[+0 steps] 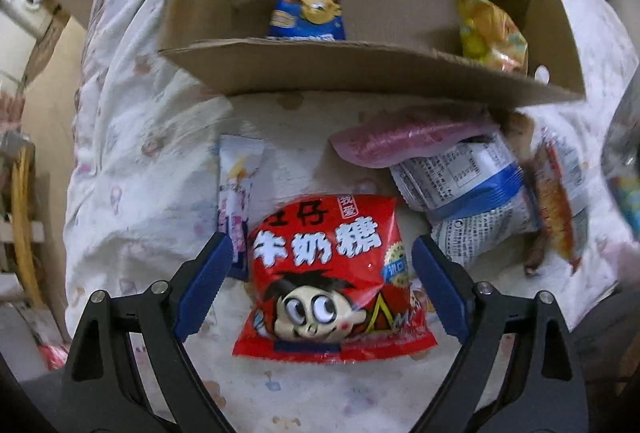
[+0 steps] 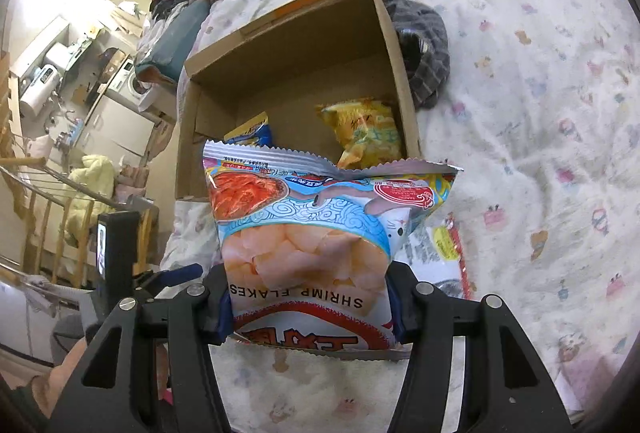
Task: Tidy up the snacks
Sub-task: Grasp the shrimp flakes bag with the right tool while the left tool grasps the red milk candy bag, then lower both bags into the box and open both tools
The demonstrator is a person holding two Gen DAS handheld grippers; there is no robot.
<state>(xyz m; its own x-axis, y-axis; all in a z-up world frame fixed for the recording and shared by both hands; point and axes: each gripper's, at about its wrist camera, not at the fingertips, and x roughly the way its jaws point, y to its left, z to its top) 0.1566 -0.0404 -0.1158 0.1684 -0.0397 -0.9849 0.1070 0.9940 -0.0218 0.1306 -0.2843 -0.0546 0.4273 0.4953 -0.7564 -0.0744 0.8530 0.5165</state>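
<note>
Below, my left tongs (image 1: 322, 273) stand apart, one blue finger on each side of the red candy bag (image 1: 332, 277) lying on the bedsheet (image 1: 132, 169). My right tongs (image 2: 310, 309) are clamped on the shrimp flakes bag (image 2: 316, 233), held upright. Ahead of both: cardboard box (image 1: 360, 73) holding a blue snack bag (image 1: 308, 3) and a yellow snack bag (image 1: 490, 29). More packets (image 1: 464, 189) lie right of my left tongs.

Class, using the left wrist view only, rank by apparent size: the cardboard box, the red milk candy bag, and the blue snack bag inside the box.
1. Cardboard box, largest.
2. Red milk candy bag.
3. Blue snack bag, smallest, though it lies farther from the camera, so its true size relative to the candy bag is unsure.
</note>
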